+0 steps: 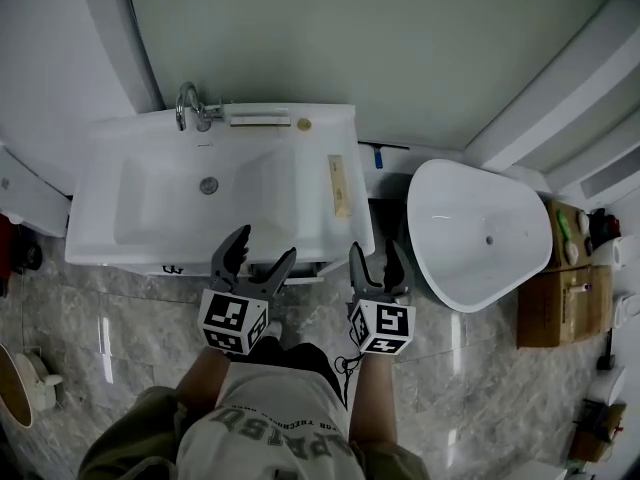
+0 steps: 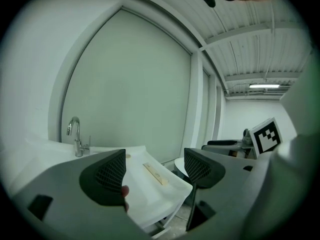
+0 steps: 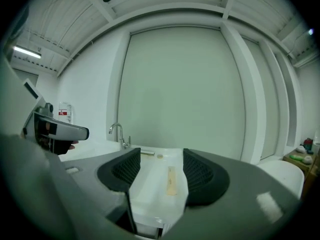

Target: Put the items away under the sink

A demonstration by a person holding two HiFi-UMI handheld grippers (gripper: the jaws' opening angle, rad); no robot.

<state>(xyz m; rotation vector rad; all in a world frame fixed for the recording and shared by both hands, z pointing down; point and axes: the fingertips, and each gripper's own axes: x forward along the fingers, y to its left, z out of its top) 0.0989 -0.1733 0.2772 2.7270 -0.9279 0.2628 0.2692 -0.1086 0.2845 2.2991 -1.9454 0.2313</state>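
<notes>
While left gripper (image 1: 266, 246) and right gripper (image 1: 377, 251) are hovering at the sink's (image 1: 100, 183) 6 o'clock edge, both are gaping wide, nothing between the jaws. Tan strip (image 1: 339, 185) is lying flat on the rim at the basin's 3 o'clock. Pale bar (image 1: 258, 120) and small round piece (image 1: 304, 124) are sitting at 12 o'clock, beside the faucet (image 1: 190, 106).

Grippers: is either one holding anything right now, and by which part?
Nothing is held. The left gripper and right gripper both have jaws apart and empty, in front of the sink.
</notes>
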